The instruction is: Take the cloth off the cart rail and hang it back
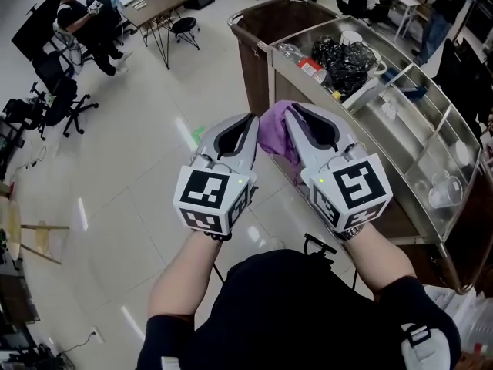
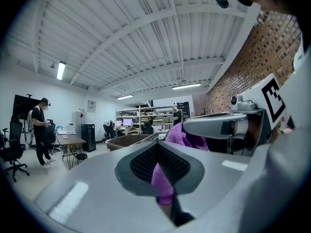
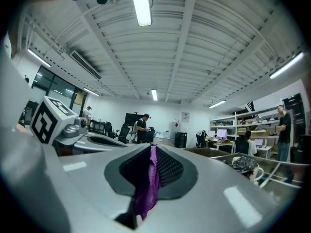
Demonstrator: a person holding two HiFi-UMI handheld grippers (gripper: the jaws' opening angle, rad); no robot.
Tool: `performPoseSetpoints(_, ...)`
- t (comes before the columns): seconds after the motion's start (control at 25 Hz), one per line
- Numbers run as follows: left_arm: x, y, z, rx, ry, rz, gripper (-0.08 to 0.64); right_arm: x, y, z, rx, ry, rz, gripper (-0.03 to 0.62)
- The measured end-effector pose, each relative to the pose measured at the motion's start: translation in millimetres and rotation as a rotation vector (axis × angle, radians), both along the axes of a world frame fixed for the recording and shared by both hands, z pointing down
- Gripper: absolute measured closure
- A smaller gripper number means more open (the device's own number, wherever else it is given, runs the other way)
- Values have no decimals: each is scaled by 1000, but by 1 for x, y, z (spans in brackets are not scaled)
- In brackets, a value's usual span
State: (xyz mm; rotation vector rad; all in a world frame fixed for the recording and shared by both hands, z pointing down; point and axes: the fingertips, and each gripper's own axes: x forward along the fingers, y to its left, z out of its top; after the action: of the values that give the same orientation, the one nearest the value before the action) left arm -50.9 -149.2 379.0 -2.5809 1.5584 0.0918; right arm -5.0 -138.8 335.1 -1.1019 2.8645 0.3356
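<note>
A purple cloth (image 1: 274, 133) hangs bunched between my two grippers, which I hold side by side over the floor just left of the steel cart (image 1: 277, 60). The left gripper (image 1: 250, 119) is shut on one edge; in the left gripper view a purple strip (image 2: 163, 178) is pinched in the jaws (image 2: 158, 152), and more of the cloth (image 2: 187, 137) runs to the right gripper (image 2: 221, 126). The right gripper (image 1: 293, 111) is shut on the other edge, seen as a dark purple fold (image 3: 148, 183) between its jaws (image 3: 151, 152). The cloth touches no rail.
The cart holds a brown bin (image 1: 269, 21) at its far end, a black bag (image 1: 343, 58) among small items, and cups (image 1: 447, 191) at the near end. A desk with a stool (image 1: 154, 10), office chairs (image 1: 54, 99) and a person (image 1: 81, 18) are far left.
</note>
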Motion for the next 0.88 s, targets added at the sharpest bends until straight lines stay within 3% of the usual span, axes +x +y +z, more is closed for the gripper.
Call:
performPoseSetpoints(0.16, 0, -31, 4, -6, -11, -17, 560, -3, -30, 3, -4, -2, -18, 560)
performPoseSetpoints(0.64, -17, -51, -1, 7, -23, -3, 560, -18, -49, -2, 7, -9, 0, 560)
performPoseSetpoints(0.88, -74, -80, -12, 3, -15, 56, 560, -73, -77, -16, 9, -4, 62, 560)
